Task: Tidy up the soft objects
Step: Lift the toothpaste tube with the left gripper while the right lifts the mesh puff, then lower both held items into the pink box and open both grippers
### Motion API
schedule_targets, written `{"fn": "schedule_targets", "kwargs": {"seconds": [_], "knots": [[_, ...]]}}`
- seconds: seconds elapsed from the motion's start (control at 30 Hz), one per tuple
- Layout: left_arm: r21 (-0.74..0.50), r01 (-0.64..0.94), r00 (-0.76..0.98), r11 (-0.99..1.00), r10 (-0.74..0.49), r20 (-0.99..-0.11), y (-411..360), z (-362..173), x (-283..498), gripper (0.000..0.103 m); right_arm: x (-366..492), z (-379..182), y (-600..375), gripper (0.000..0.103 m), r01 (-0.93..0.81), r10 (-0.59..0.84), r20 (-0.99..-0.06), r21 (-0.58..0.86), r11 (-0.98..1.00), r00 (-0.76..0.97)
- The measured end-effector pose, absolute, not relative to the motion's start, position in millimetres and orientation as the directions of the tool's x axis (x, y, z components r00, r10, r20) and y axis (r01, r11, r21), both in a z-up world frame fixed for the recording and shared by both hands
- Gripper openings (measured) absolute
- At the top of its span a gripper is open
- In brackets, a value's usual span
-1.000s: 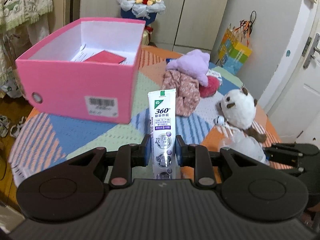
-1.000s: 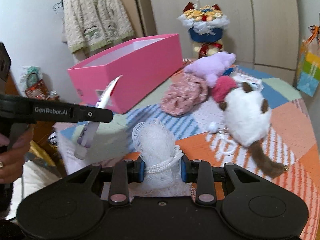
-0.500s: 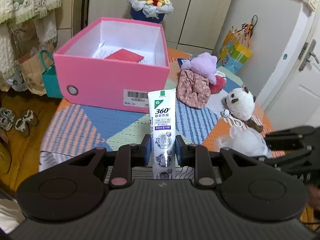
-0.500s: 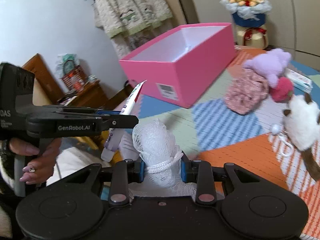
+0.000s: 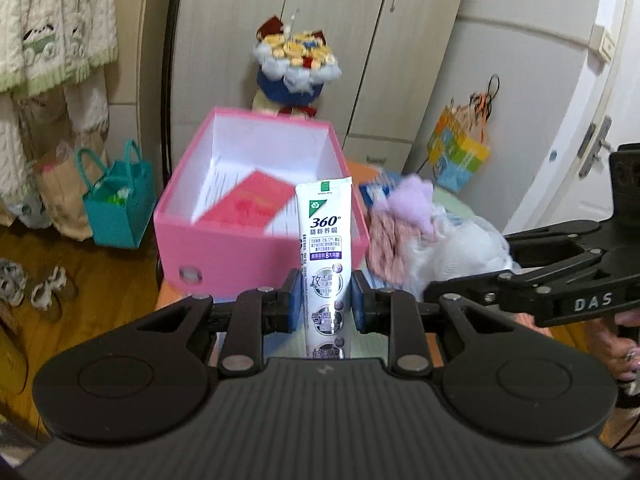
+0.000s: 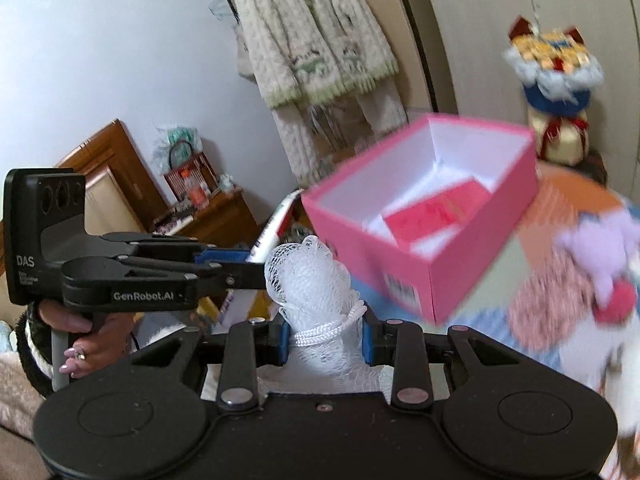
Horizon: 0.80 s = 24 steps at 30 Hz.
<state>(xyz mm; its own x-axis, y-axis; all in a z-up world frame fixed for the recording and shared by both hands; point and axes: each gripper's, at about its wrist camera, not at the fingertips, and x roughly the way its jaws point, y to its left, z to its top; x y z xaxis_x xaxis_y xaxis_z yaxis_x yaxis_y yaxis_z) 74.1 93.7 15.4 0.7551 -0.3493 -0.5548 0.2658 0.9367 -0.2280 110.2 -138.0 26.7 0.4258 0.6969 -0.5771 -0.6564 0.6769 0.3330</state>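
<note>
My left gripper (image 5: 324,306) is shut on a white toothpaste tube (image 5: 325,248), held upright in the air in front of the open pink box (image 5: 192,248). My right gripper (image 6: 323,336) is shut on a white mesh bath sponge (image 6: 308,276), also raised, with the pink box (image 6: 404,256) just ahead to the right. The sponge (image 5: 460,248) and the right gripper also show at the right of the left wrist view. The left gripper (image 6: 240,270) shows at the left of the right wrist view. A red booklet (image 5: 248,204) lies inside the box.
A purple plush (image 5: 412,204) and a pink floral cloth (image 5: 388,244) lie on the patterned table right of the box. A flower bouquet (image 5: 296,68) stands behind the box by the wardrobe. A teal bag (image 5: 116,204) and shoes are on the floor at left.
Both grippers have risen and drawn back from the table, still holding the tube and the sponge. The box now appears lower and farther, seen more from above. The right view has swung left.
</note>
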Motion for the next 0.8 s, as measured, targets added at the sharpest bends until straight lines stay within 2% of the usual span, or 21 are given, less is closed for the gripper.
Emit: {"fn": "schedule_targets", "kwargs": {"seconds": [0.2,0.33,0.5,0.63,0.73,0.8], "knots": [[-0.19,0.235,0.797,0.953,-0.301,-0.524,98,35,134,0.024,164,45,-115,0.036,-0.655,0.687,-0.532,0.29,0.697,0.495],[-0.163,0.203,0.795,0.966,-0.26,-0.549,96,38,188,0.024,217,50,-110,0.037,-0.615,0.666,-0.534,0.306,0.727,0.521],[-0.081,0.17,0.774,0.982,-0.184,-0.605,84,24,247,0.024,284,41,-98,0.037,-0.557,0.616,-0.603,0.317,0.768,0.506],[-0.037,0.105,0.754,0.994,-0.104,-0.649,80,7,282,0.024,333,13,-85,0.038,-0.584,0.586,-0.684,0.282,0.762,0.434],[-0.066,0.122,0.669,0.99,-0.131,-0.732,81,-11,304,0.024,354,-10,-76,0.038,-0.605,0.527,-0.734,0.201,0.771,0.427],[-0.075,0.131,0.623,0.989,-0.141,-0.769,81,-22,315,0.024,366,-17,-72,0.038,-0.61,0.526,-0.744,0.204,0.766,0.412]]}}
